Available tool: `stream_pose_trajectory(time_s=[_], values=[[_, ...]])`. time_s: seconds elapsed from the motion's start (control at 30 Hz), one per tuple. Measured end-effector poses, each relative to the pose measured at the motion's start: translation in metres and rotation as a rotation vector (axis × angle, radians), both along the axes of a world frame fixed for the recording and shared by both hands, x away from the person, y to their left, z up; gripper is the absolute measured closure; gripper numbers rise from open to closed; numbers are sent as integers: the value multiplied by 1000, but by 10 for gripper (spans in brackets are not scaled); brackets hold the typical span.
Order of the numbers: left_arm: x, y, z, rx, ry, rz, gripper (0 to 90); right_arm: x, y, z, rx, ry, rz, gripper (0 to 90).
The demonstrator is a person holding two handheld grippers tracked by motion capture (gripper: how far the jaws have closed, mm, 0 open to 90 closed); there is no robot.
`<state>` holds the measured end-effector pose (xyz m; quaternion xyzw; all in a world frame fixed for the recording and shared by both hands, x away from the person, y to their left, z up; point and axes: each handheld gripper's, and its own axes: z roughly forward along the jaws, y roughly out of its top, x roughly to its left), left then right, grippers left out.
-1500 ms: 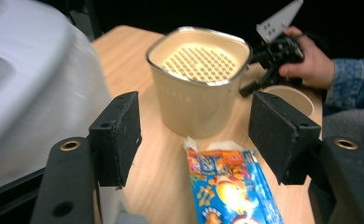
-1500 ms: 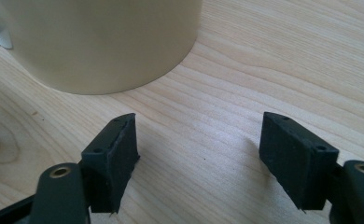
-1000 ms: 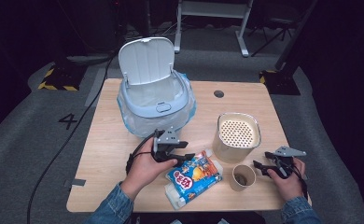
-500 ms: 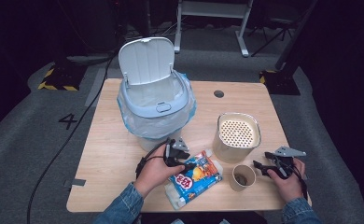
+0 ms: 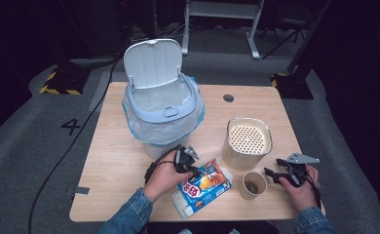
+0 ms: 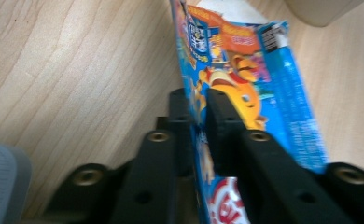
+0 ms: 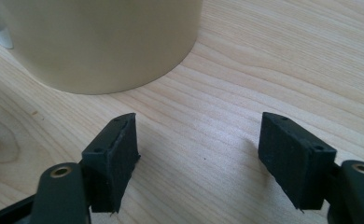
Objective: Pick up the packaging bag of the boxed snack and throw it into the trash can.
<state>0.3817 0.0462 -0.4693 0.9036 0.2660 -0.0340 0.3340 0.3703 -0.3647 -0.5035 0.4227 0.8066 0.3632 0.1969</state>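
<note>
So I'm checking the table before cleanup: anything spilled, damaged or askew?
Nothing spilled. The snack packet lies flat and askew near the table's front edge, pinched by the left gripper. The paper cup stands upright.

Two hand-held black grippers, denim sleeves

The left gripper [image 5: 194, 170] and the right gripper [image 5: 271, 174] are matte black, each with two blocky jaws that have ribbed pads and brass-coloured screw holes along the arms. A black cable loops from the left one; a grey three-cornered plate sits on top of each. Both forearms wear blue denim sleeves.
</note>
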Motion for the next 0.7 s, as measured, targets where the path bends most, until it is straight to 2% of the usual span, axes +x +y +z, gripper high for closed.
stream_pose_trajectory(time_s=[0.03,0.07,0.13,0.23,0.3,0.37,0.4,0.43,0.47,0.5,0.57,0.6,0.7], values=[[0,1,3,-1,0,-12,866,0,0,0,0,0,0,287],[-2,1,7,-7,-20,-21,887,0,0,0,0,0,0,287],[-2,1,10,-14,-29,-30,891,0,0,0,0,0,0,287],[-6,3,20,-48,-48,-47,894,-1,0,0,0,-1,-6,292],[-9,5,27,-70,-68,-50,894,-1,1,0,1,-1,-11,297],[-13,10,37,-118,-105,-54,893,-1,1,0,2,-1,-12,296],[-13,10,37,-118,-105,-54,893,-1,1,0,2,-1,-12,296],[-15,14,44,-136,-126,-50,893,-1,1,0,1,-2,-12,297],[-15,14,44,-136,-126,-50,893,-1,1,0,1,-2,-12,297],[-16,17,48,-144,-143,-46,894,-2,1,0,1,-1,-14,299],[-17,24,56,-175,-165,-40,894,-2,1,0,1,-2,-16,299],[-17,24,56,-175,-165,-40,893,-2,1,0,1,-2,-16,299],[-18,32,65,-195,-198,-41,893,-2,1,0,2,-1,-15,299]])
